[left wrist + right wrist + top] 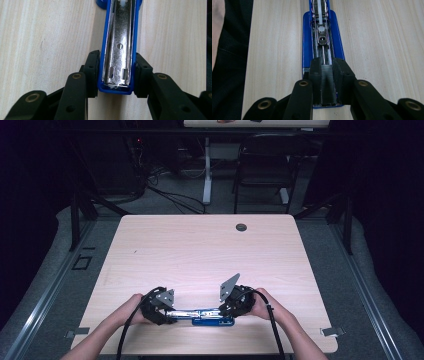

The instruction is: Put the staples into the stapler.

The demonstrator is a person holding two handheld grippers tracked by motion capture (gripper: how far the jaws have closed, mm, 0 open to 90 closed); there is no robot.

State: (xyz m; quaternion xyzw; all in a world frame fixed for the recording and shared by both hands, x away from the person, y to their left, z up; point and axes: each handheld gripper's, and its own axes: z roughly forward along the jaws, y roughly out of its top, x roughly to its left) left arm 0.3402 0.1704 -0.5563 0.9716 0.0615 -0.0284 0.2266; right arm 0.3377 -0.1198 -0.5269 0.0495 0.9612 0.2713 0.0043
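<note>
Stapler: blue metal stapler, opened flat, lower centre of the frame on the pale wooden bench.
Left gripper: clamped across its blue end.
Right gripper: nearly together, pinching its inner metal rail.

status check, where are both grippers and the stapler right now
Left gripper shut on the opened blue stapler, clamping its blue arm. Right gripper shut on its other end. Stapler flat on the table. Nothing in the way.

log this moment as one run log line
left claw: shut on blue stapler | right claw: shut on its metal rail | table
</note>
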